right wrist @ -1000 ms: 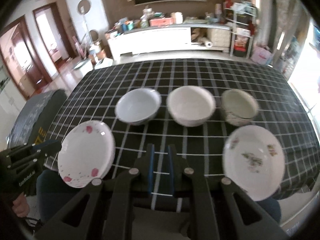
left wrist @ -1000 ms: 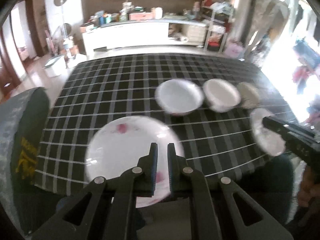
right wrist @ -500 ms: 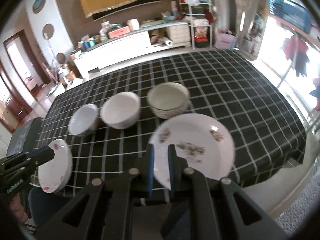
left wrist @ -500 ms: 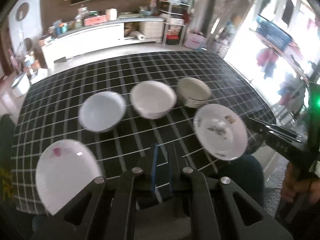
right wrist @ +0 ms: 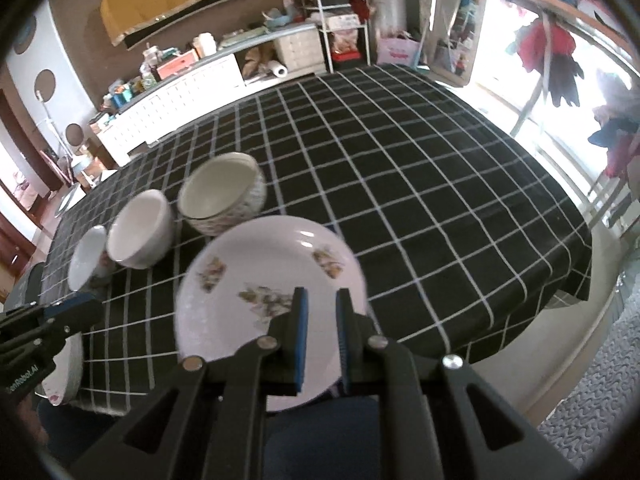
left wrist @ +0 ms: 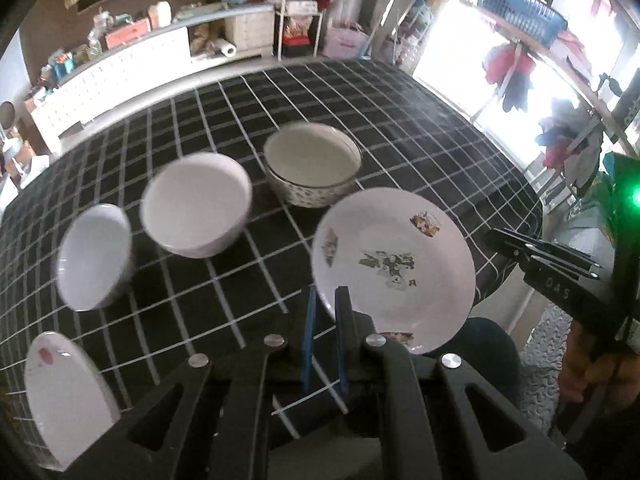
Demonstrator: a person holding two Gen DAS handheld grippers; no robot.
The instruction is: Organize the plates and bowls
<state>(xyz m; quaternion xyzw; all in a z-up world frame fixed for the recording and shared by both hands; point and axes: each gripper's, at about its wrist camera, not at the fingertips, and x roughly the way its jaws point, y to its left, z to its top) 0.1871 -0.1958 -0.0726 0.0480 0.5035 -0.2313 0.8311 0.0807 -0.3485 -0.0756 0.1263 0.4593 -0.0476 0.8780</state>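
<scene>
On the black checked tablecloth (left wrist: 400, 128) stand a floral plate (left wrist: 394, 268) at the near right, a pink-flowered plate (left wrist: 60, 400) at the near left, and three bowls behind: a small white bowl (left wrist: 94, 258), a bigger white bowl (left wrist: 196, 204) and a patterned bowl (left wrist: 312, 164). My left gripper (left wrist: 324, 296) hovers over the floral plate's left rim, jaws a narrow gap apart, empty. My right gripper (right wrist: 320, 300) hovers over the floral plate (right wrist: 272, 280), jaws slightly apart, empty. The right gripper also shows at the right edge of the left wrist view (left wrist: 492, 236).
A long white cabinet (right wrist: 192, 88) with clutter stands beyond the table's far edge. A shelf rack (right wrist: 340, 40) and a bright window with hanging clothes (right wrist: 560, 60) are to the right. The table's near edge is below both grippers.
Both grippers have swung to the right, from the pink-flowered plate side toward the floral plate. The right gripper's jaws have opened a little. No dish has moved.
</scene>
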